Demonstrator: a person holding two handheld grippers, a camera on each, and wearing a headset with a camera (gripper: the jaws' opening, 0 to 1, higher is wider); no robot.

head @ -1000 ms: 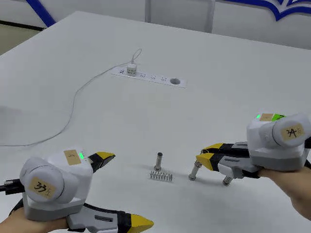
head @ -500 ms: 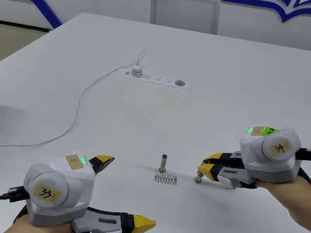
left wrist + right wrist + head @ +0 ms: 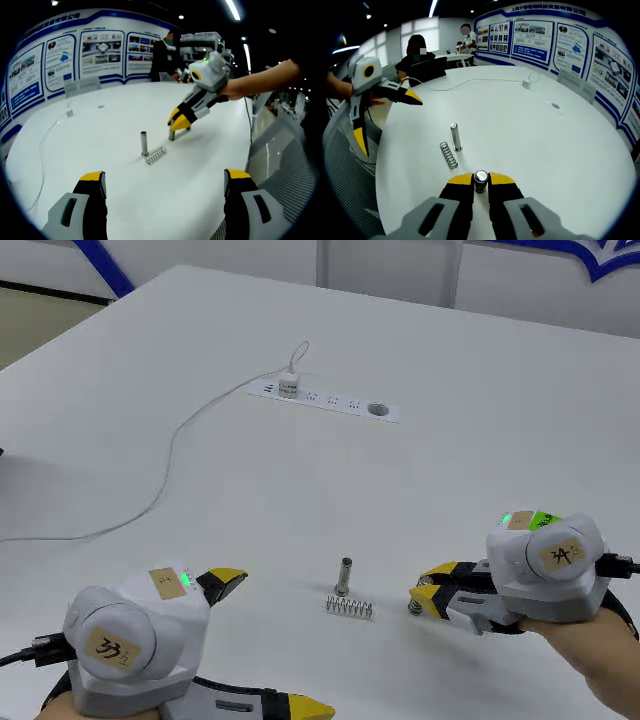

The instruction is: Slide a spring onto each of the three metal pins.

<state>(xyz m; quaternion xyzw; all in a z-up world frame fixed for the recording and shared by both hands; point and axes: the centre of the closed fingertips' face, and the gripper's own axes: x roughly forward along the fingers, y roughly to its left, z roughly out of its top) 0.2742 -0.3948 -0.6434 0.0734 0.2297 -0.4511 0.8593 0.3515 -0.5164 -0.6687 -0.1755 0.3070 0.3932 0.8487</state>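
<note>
A bare metal pin (image 3: 345,574) stands upright mid-table, and a loose spring (image 3: 348,606) lies just in front of it. My right gripper (image 3: 428,595) is shut on a second pin (image 3: 415,606) that carries a spring, low over the table to the right. Between the yellow jaws in the right gripper view, that pin's round head (image 3: 480,176) shows, with the bare pin (image 3: 454,136) and the spring (image 3: 448,154) beyond. My left gripper (image 3: 268,645) is open at the near left, holding nothing. From the left gripper view, the pin (image 3: 144,143), spring (image 3: 155,155) and right gripper (image 3: 180,119) lie ahead.
A white power strip (image 3: 325,400) with a plugged-in adapter lies farther back, and its thin cable (image 3: 170,455) curves off to the left. The white table (image 3: 480,470) is wide and round. People sit beyond the table's edge in the right gripper view.
My right gripper has sunk toward the table with the sprung pin. The other sprung pin seen under it before is now out of sight. The left gripper has hardly moved.
</note>
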